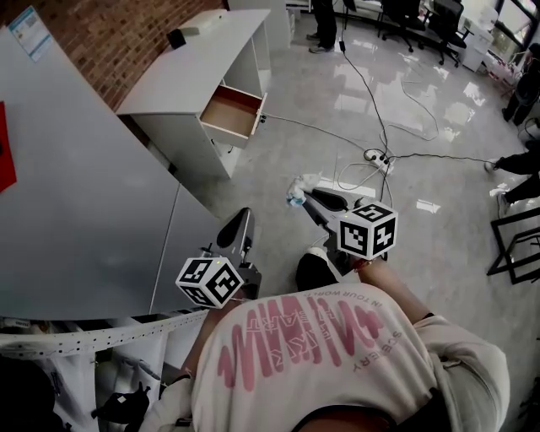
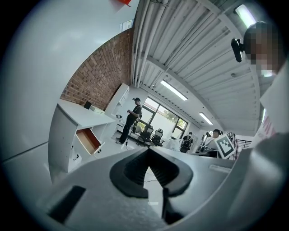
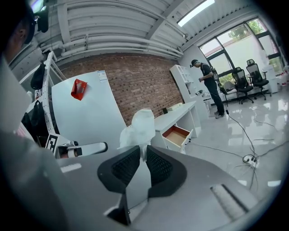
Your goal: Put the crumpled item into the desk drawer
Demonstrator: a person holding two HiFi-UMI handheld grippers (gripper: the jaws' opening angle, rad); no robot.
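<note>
Bench (image 1: 190, 72): one, white, against brick wall (image 1: 118, 42).
Drawer (image 1: 233, 110): one, pulled open.
Left tool (image 1: 240, 222): jaws together, nothing in them.
Crumpled item (image 1: 301, 186): one, whitish, held above the floor, well apart from the drawer.
Right tool (image 1: 307, 197): narrow, clamped on the crumpled item.
Floor (image 1: 439, 110): glossy grey, cables (image 1: 378, 157) across it; office chairs (image 1: 422, 17) far right.

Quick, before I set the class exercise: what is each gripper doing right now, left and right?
Left gripper: closed, with nothing between its jaws.
Right gripper: closed on the crumpled white item.
</note>
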